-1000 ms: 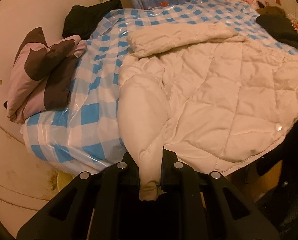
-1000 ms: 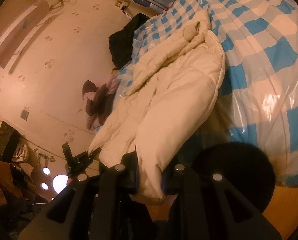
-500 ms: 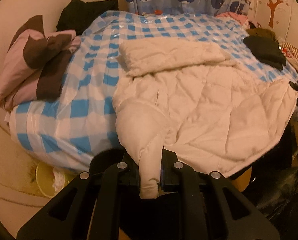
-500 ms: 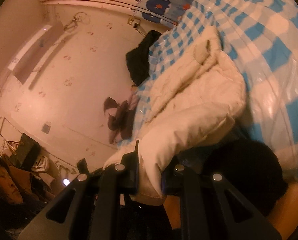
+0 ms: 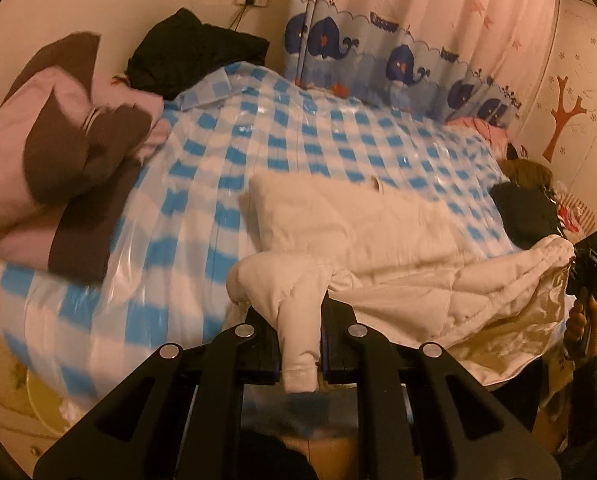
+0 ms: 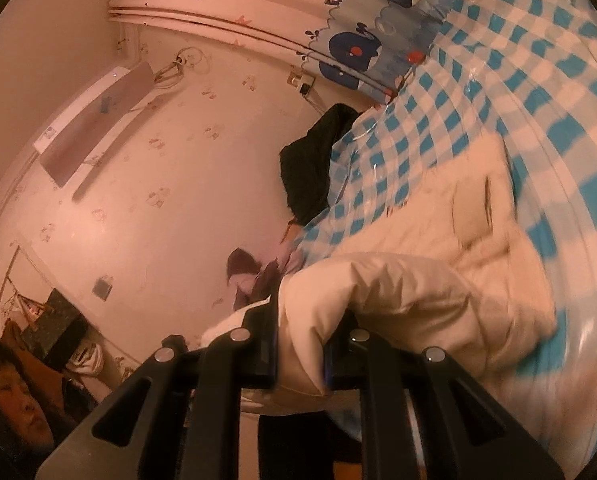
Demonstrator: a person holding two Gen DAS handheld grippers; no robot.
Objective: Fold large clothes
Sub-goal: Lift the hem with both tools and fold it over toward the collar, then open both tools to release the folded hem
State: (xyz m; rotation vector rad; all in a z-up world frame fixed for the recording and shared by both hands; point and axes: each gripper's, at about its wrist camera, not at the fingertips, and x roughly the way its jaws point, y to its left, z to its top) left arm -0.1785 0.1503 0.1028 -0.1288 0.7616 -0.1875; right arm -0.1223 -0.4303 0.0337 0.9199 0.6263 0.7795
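Observation:
A large white quilted coat (image 5: 398, 252) lies on the blue-and-white checked bed cover (image 5: 202, 216), its near hem lifted off the bed's front edge. My left gripper (image 5: 300, 344) is shut on the coat's sleeve cuff, which hangs between the jaws. My right gripper (image 6: 300, 356) is shut on a padded edge of the same coat (image 6: 438, 280) and holds it raised; that gripper also shows at the far right of the left wrist view (image 5: 588, 268).
Pink-and-brown folded bedding (image 5: 58, 168) sits on the bed's left end. Black clothes lie at the back left (image 5: 194, 52) and far right (image 5: 526, 216). A whale-print curtain (image 5: 398, 56) hangs behind. A yellow basin (image 5: 46, 408) stands on the floor. The person's face (image 6: 10, 400) is low left.
Both grippers have risen and lifted the coat's near edge off the bed's front. The coat now bunches toward the bed's middle, and its shiny lining shows at the right.

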